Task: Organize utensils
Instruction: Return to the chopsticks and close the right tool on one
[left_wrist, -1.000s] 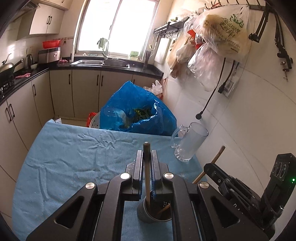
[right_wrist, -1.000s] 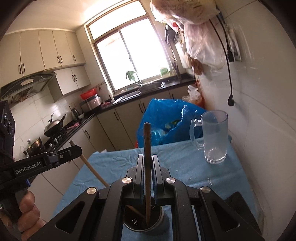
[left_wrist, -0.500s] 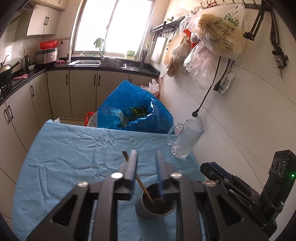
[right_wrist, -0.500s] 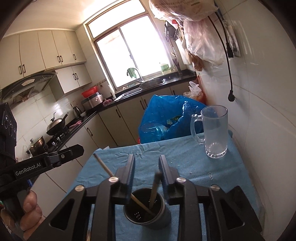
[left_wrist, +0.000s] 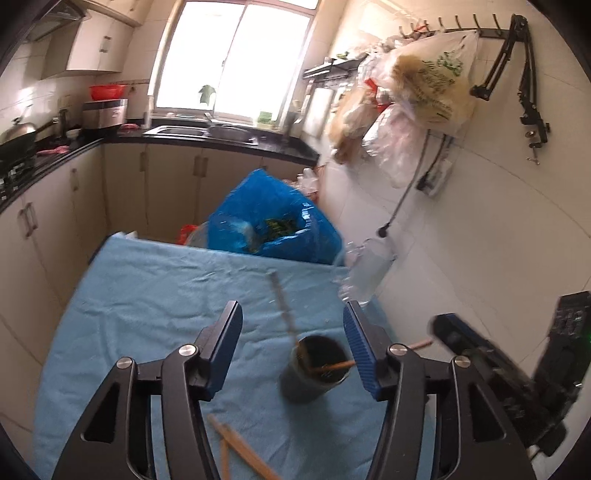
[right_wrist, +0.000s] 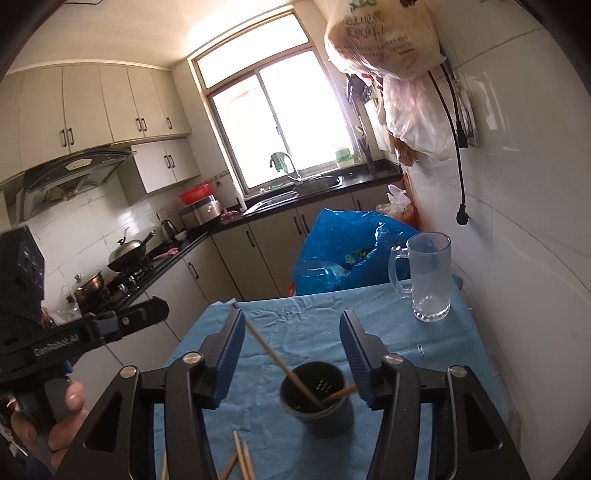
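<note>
Blue cloth (right_wrist: 373, 332) covers the table; both grippers, left (left_wrist: 293, 347) and right (right_wrist: 291, 354), now gape empty, their chopsticks (right_wrist: 280, 360) dropped into the holder (right_wrist: 316, 402). More sticks (right_wrist: 242, 459) lie nearby, waiting.

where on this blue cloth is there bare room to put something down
Bare cloth lies left of the dark holder, out to the table's left edge, and between the holder and the glass mug. It is crowded near the front edge, where loose chopsticks lie, and at the holder, with sticks leaning out.
</note>
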